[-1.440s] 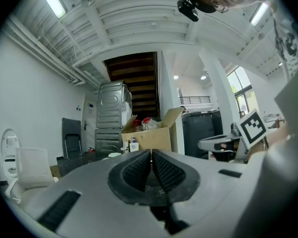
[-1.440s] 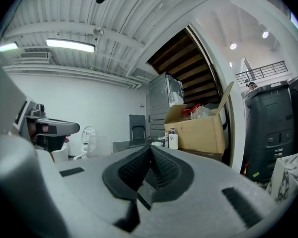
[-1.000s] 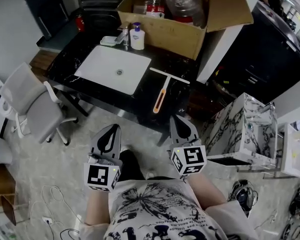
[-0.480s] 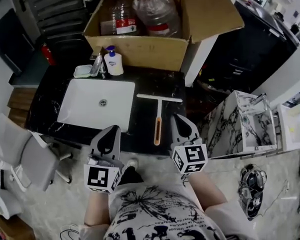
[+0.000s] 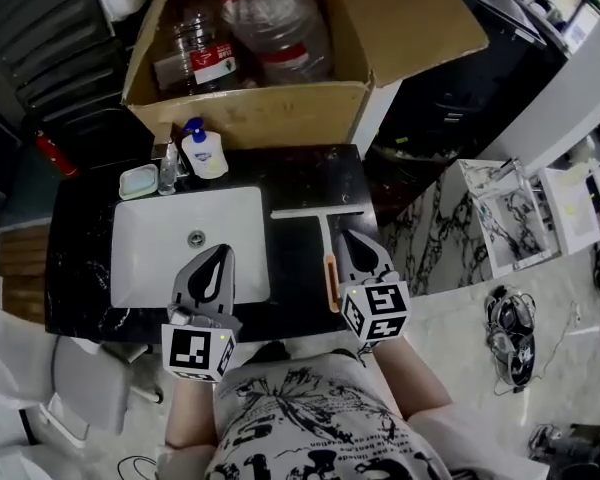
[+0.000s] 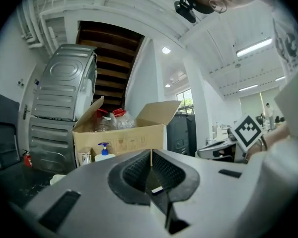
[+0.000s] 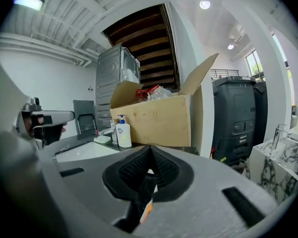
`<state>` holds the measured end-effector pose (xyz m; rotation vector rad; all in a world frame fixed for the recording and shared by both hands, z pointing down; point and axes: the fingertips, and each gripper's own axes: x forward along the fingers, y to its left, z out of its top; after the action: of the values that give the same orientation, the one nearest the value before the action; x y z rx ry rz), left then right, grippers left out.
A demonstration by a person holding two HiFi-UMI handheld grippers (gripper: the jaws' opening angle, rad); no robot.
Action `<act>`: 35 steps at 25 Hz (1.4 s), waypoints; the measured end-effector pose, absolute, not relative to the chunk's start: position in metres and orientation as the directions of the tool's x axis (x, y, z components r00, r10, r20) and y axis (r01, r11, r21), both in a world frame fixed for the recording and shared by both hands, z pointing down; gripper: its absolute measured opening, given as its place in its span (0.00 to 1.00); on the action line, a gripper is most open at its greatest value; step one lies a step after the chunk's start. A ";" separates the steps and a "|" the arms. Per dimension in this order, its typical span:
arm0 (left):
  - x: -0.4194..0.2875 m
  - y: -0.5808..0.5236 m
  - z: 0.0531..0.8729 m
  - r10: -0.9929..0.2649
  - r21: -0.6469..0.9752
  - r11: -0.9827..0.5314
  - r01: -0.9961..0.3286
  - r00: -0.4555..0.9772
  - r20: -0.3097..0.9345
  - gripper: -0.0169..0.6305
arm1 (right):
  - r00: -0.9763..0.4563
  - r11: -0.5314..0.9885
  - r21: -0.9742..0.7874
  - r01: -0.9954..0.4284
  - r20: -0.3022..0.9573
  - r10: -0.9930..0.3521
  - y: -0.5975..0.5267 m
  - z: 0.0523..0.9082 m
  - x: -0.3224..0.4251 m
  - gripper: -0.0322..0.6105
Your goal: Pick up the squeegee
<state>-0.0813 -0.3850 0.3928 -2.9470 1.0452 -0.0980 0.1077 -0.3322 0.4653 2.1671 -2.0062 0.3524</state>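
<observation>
The tops of the clear plastic bottles (image 5: 275,28) in the open brown cardboard box (image 5: 260,118) are cut off by the frame's upper edge. The person's hands are hidden under the marker cubes. In the right gripper view only an orange sliver of handle shows below the jaws.

The white-bladed squeegee with a white-and-orange handle (image 5: 329,253) lies flat on the black marble worktop (image 5: 310,183), right of the white rectangular sink (image 5: 145,253). Its blade is toward the box and its handle points at the worktop's front edge.

The grey right gripper (image 5: 352,236) hangs just right of that handle, jaws clenched on nothing. The grey left gripper (image 5: 221,252), seen over the sink's front right corner, is likewise clamped together and empty.
</observation>
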 end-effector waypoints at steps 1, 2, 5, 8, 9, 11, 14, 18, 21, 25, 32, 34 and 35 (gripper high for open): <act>-0.081 -0.390 0.396 -0.617 -0.029 -0.787 -0.617 0.785 0.053 0.05 | 0.078 -0.093 -0.035 -0.995 0.306 -0.949 -0.336 0.471 0.109 0.04; -0.080 -0.395 0.397 -0.608 -0.024 -0.794 -0.608 0.792 0.053 0.05 | 0.087 -0.103 -0.031 -0.994 0.327 -0.941 -0.339 0.478 0.110 0.04; -0.079 -0.410 0.404 -0.588 -0.013 -0.808 -0.589 0.807 0.056 0.05 | 0.115 -0.129 -0.011 -0.992 0.390 -0.914 -0.349 0.501 0.114 0.04; -0.077 -0.424 0.413 -0.565 0.009 -0.824 -0.566 0.823 0.064 0.05 | 0.127 -0.140 0.006 -0.990 0.468 -0.874 -0.357 0.528 0.116 0.05; -0.077 -0.428 0.416 -0.559 0.013 -0.828 -0.561 0.827 0.069 0.05 | 0.125 -0.138 0.009 -0.990 0.499 -0.858 -0.360 0.538 0.115 0.07; -0.076 -0.435 0.424 -0.548 0.017 -0.834 -0.551 0.832 0.083 0.05 | 0.119 -0.134 0.015 -0.991 0.559 -0.820 -0.365 0.557 0.114 0.12; -0.075 -0.443 0.437 -0.535 0.035 -0.841 -0.540 0.839 0.105 0.05 | 0.133 -0.149 0.026 -0.988 0.616 -0.776 -0.371 0.577 0.116 0.17; -0.075 -0.456 0.448 -0.539 0.059 -0.834 -0.548 0.833 0.122 0.05 | 0.146 -0.174 0.026 -0.984 0.672 -0.726 -0.378 0.598 0.121 0.22; -0.074 -0.464 0.456 -0.537 0.074 -0.832 -0.549 0.832 0.141 0.05 | 0.151 -0.191 0.024 -0.981 0.711 -0.687 -0.382 0.613 0.123 0.24; -0.072 -0.469 0.471 -0.523 0.082 -0.839 -0.538 0.839 0.149 0.05 | 0.175 -0.220 0.038 -0.975 0.743 -0.646 -0.386 0.625 0.128 0.24; -0.070 -0.473 0.475 -0.525 0.095 -0.833 -0.544 0.834 0.170 0.05 | 0.217 -0.288 0.038 -0.957 0.752 -0.623 -0.388 0.632 0.134 0.17; -0.070 -0.471 0.474 -0.530 0.092 -0.831 -0.549 0.831 0.169 0.05 | 0.223 -0.294 0.038 -0.955 0.747 -0.627 -0.387 0.632 0.134 0.17; -0.070 -0.470 0.473 -0.534 0.089 -0.829 -0.553 0.828 0.169 0.05 | 0.223 -0.297 0.035 -0.954 0.745 -0.628 -0.387 0.632 0.134 0.17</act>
<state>-0.0700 -0.4700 0.4729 -3.1315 0.9358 -0.2257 0.1340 -0.3873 0.6316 2.0068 -1.4536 0.8675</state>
